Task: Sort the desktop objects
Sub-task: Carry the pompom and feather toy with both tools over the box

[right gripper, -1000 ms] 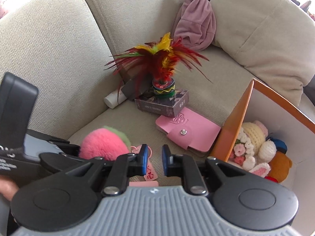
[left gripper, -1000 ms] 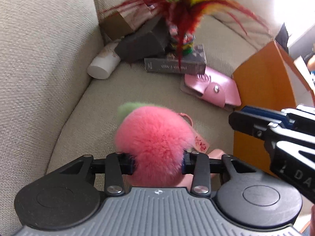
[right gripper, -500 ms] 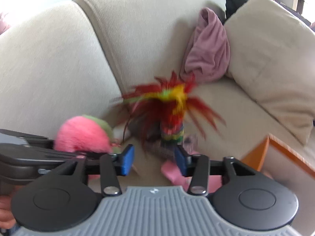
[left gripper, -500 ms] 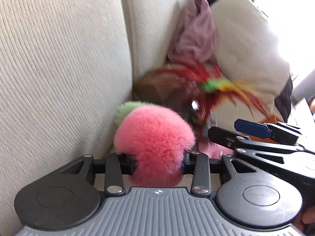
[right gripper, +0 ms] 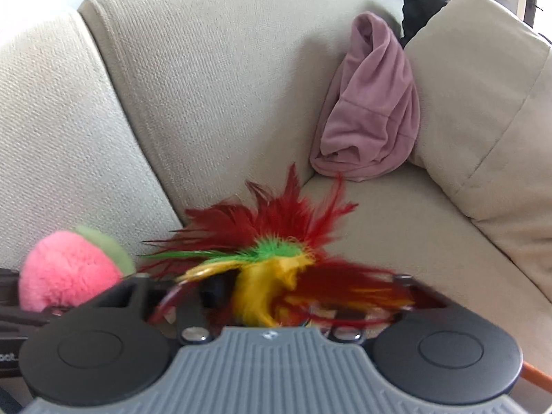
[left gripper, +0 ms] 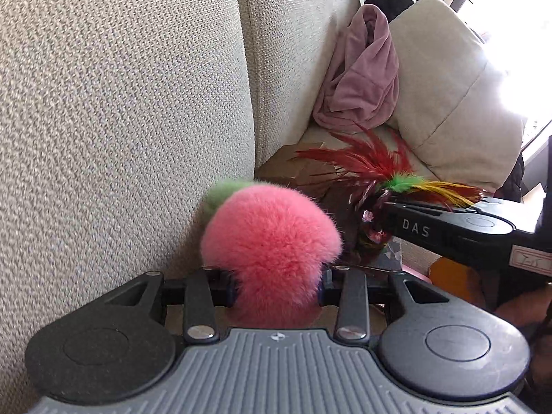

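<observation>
A fluffy pink pompom [left gripper: 269, 238] with a green tuft is clamped between the pads of my left gripper [left gripper: 276, 286], held up in front of the sofa back. It also shows at the left of the right wrist view [right gripper: 65, 272]. A feather shuttlecock [right gripper: 272, 258] with red, green and yellow feathers fills the gap of my right gripper [right gripper: 276, 296], whose jaws are closing on it. In the left wrist view a right finger [left gripper: 448, 227] lies against the shuttlecock's [left gripper: 379, 169] coloured base. The feathers hide the right pads.
A mauve cloth [right gripper: 372, 114] is bunched in the sofa corner beside a beige cushion [right gripper: 483, 103]. An orange box edge [right gripper: 534, 371] shows at the lower right. Brown cardboard [left gripper: 293, 169] and a dark box [left gripper: 390, 252] lie on the seat by the shuttlecock.
Both grippers moved toward the sofa back. The right jaws opened wide, came around the shuttlecock and narrowed on it. The left kept the pompom and rose.
</observation>
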A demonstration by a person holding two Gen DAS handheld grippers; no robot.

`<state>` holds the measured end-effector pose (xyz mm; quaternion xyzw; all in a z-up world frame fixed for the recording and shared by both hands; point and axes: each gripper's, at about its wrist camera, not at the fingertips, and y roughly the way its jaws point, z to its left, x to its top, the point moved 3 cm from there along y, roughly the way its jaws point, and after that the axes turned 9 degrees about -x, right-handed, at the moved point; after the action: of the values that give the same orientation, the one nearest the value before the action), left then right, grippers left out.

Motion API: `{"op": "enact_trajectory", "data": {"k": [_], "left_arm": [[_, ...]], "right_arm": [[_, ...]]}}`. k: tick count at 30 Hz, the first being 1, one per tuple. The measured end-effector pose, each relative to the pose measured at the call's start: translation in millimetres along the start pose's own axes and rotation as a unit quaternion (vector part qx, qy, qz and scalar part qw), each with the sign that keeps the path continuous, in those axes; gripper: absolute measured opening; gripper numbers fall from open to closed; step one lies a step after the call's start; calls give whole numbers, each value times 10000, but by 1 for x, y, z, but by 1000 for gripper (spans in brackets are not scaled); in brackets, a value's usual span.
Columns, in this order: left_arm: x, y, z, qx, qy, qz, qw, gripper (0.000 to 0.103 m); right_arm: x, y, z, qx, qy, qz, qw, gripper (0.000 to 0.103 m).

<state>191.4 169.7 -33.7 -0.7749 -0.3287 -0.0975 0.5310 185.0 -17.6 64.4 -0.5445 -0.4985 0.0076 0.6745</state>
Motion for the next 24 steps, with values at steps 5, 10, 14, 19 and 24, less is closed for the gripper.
{"op": "enact_trajectory", "data": {"k": [5,10,14,19,24], "left_arm": [[3,-3,-11,-8,101,-19,9999,44],[8,-15,-35,-97,283,-138,9995,44],[9,-30,-65,-280,528,-233,9979,44],[1,-45,-118,-738,997,-216,9920,44],[-22,-50,-184,-1378,1554,-78,9782,44]], "right_arm": [[-3,-7,-7,-27,104,-92,9999,9],[-8,-36,-17,-66,214,-305,9993,8],[-14,-74,-30,-63,337,-532,9980,8],[-29,-136,-64,-137,626,-857,9943,8],[-57,-199,-116,-513,1059,-1085,9871,8]]}}
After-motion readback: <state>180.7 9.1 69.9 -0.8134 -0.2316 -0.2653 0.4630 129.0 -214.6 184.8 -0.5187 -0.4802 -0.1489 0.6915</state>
